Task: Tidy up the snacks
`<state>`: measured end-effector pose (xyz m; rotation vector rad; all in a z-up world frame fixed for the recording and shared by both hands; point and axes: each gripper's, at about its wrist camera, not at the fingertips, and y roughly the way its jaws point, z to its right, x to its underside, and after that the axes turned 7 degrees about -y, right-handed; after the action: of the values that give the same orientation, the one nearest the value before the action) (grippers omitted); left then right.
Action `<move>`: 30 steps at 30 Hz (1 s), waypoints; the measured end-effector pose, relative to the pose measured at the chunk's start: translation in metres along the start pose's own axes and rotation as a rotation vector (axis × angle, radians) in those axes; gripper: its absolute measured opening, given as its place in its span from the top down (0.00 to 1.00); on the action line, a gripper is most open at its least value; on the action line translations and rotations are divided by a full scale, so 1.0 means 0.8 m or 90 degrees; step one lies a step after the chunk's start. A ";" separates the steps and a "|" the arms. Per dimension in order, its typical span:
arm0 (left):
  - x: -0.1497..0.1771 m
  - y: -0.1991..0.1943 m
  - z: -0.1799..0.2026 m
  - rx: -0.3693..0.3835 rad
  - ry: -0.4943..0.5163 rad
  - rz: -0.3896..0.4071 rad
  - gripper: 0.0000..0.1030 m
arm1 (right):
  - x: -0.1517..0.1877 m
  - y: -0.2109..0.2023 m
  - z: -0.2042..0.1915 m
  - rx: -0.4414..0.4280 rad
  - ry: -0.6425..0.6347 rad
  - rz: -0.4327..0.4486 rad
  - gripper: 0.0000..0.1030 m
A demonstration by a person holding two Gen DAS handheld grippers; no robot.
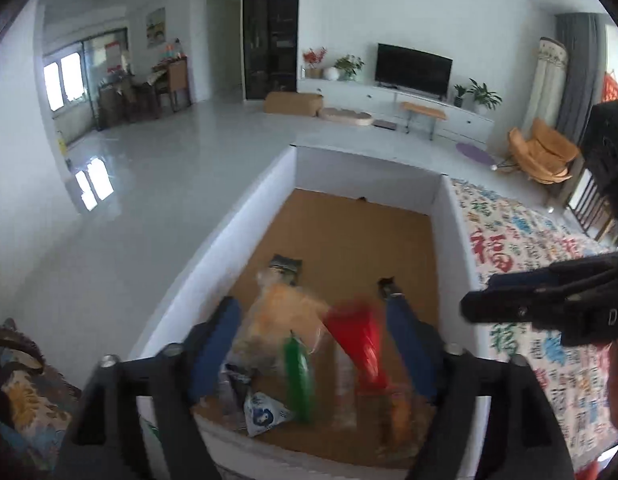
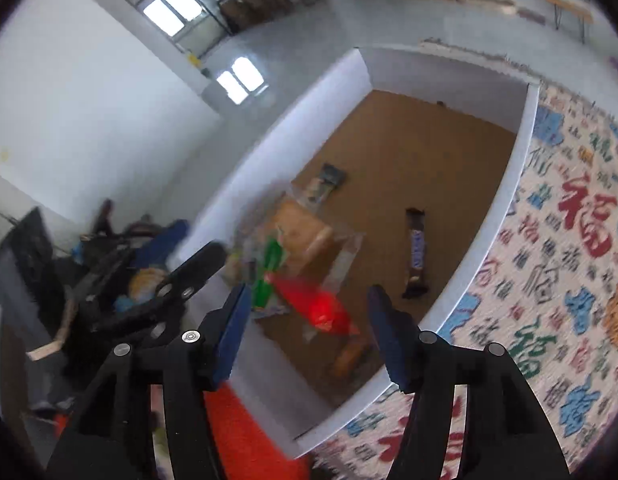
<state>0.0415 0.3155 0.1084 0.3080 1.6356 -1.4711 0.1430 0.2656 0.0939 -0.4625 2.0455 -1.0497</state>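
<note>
A white-walled box (image 1: 213, 256) with a brown cardboard floor holds several snacks. A red packet (image 1: 359, 340) looks blurred in the air over the box, between my left gripper's blue fingers. An orange-brown bag (image 1: 275, 316), a green packet (image 1: 297, 376) and a white-blue packet (image 1: 265, 414) lie below. My left gripper (image 1: 313, 312) is open above the box. My right gripper (image 2: 307, 300) is open over the box (image 2: 505, 204), above the red packet (image 2: 321, 308). A dark chocolate bar (image 2: 416, 252) lies on the box floor, and the green packet (image 2: 269, 276) also shows.
The box stands on a patterned cloth (image 1: 521, 248) with red, blue and green characters, also in the right wrist view (image 2: 565, 280). A small dark sachet (image 1: 285, 266) lies mid-box. The right gripper body (image 1: 549, 300) shows in the left wrist view. A patterned cushion (image 1: 25, 396) lies left.
</note>
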 end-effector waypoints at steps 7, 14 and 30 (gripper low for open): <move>0.014 -0.001 0.038 -0.267 0.026 0.070 0.00 | 0.022 -0.047 -0.012 0.148 -0.090 0.129 0.23; 0.039 -0.010 0.034 -0.223 -0.013 0.010 0.00 | 0.036 -0.047 -0.031 0.224 -0.139 0.150 0.23; 0.057 -0.034 0.028 -0.194 -0.028 0.019 0.00 | 0.062 -0.035 -0.044 0.224 -0.125 0.121 0.23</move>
<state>0.0064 0.2715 0.0954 0.1276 1.7806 -1.1768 0.0834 0.2371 0.1054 -0.1760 1.6533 -1.1673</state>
